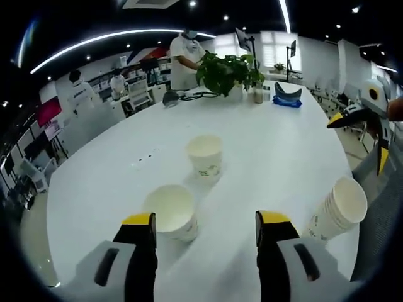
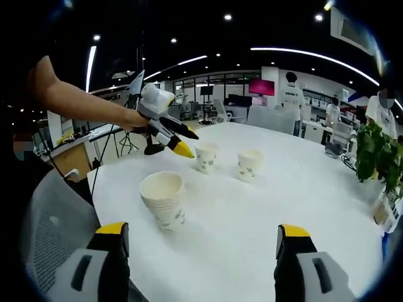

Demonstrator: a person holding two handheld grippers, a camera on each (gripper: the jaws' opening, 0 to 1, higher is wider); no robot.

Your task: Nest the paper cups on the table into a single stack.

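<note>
Left gripper view: the left gripper point(image 1: 205, 234) hovers with jaws spread wide and nothing between them, over a white table point(image 1: 277, 145). A single paper cup point(image 1: 172, 212) stands upright just beside its left jaw; another cup point(image 1: 205, 157) stands farther ahead. A stack of cups point(image 1: 338, 209) sits near the table edge to the right.

Right gripper view: the right gripper point(image 2: 201, 248) is likewise released and empty. The stack point(image 2: 164, 200) stands ahead toward its left jaw, two white printed cups point(image 2: 206, 156) point(image 2: 250, 165) beyond.
</note>
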